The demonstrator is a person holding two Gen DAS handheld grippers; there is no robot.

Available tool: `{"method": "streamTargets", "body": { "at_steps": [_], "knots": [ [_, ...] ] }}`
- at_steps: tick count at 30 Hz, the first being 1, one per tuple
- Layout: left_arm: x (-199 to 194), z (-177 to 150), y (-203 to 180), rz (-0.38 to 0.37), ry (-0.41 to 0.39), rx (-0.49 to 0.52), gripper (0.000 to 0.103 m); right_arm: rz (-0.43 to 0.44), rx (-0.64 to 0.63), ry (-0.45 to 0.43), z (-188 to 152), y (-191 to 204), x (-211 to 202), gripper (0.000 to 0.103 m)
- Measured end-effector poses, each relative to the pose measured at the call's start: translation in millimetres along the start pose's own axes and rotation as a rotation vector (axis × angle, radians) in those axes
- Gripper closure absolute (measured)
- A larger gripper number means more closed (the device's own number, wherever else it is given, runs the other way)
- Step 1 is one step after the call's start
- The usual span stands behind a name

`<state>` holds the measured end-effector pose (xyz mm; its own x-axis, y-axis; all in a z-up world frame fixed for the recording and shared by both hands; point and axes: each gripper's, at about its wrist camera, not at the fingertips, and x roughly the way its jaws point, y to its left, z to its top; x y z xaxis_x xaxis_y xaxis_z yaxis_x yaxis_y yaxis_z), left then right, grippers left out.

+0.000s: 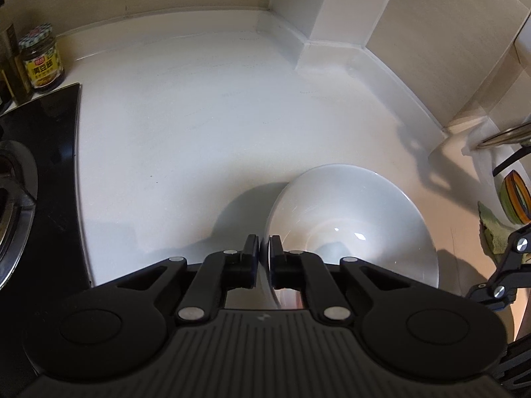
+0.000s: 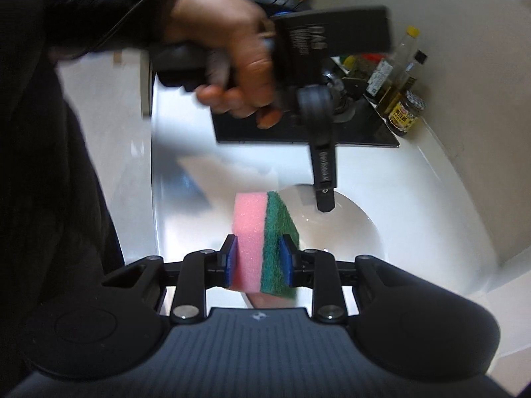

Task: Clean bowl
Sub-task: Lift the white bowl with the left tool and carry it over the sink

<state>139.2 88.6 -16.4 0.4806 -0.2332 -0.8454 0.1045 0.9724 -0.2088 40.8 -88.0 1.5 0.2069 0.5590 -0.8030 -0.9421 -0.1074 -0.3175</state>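
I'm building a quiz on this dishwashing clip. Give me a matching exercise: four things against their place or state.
Things:
1. bowl
2. sponge
3. jar
4. hob

Places or states:
A. black, at the counter's left side
B. clamped in the right gripper
C. rim pinched by the left gripper
D. by the wall behind the hob

Pairs: 1-C, 2-B, 3-D, 4-A

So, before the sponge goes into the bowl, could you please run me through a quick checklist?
1. Left gripper shut on bowl rim: ok.
2. Right gripper shut on sponge, pink and green sides between the pads: ok.
3. Bowl inside facing up and unobstructed: ok.
4. Sponge touching the bowl: not ok, it sits short of it.
5. Sponge wet or soapy: cannot tell.
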Motion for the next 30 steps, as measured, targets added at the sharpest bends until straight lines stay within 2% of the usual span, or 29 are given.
{"method": "streamTargets", "body": {
  "at_steps": [7, 11, 16, 20, 23, 25, 27, 30],
  "knots": [
    [-22.9, -24.7, -8.4, 0.025, -0.009, -0.09, 0.092, -0.039, -0.036, -0.012, 0.0, 10.8, 5.0, 0.08],
    [-18.3, -28.4, -16.1, 0.054, -0.009, -0.132, 0.091, -0.031, -0.05, -0.027, -1.5, 7.2, 7.0, 0.08],
    [-8.9, -22.8, -26.1, 0.091, -0.01, -0.091, 0.093, -0.014, -0.086, -0.058, -6.9, 5.5, 6.5, 0.079],
    [6.2, -3.3, -29.5, 0.096, 0.018, -0.047, 0.098, 0.006, -0.143, -0.066, -16.0, 5.1, 0.6, 0.079],
    [17.2, 13.9, -36.2, 0.097, 0.043, 0.001, 0.098, -0.019, -0.182, -0.046, -21.3, 6.2, -2.8, 0.079],
    [21.9, 21.1, -40.3, 0.089, 0.055, -0.001, 0.098, -0.048, -0.184, -0.028, -22.5, 7.7, -1.6, 0.079],
    [19.0, 19.2, -44.1, 0.099, 0.054, -0.016, 0.097, -0.072, -0.175, -0.014, -22.7, 8.9, 0.2, 0.079],
    [3.4, 1.5, -41.9, 0.073, 0.029, -0.055, 0.093, -0.106, -0.155, 0.007, -18.7, 14.4, 3.2, 0.08]
  ]
}}
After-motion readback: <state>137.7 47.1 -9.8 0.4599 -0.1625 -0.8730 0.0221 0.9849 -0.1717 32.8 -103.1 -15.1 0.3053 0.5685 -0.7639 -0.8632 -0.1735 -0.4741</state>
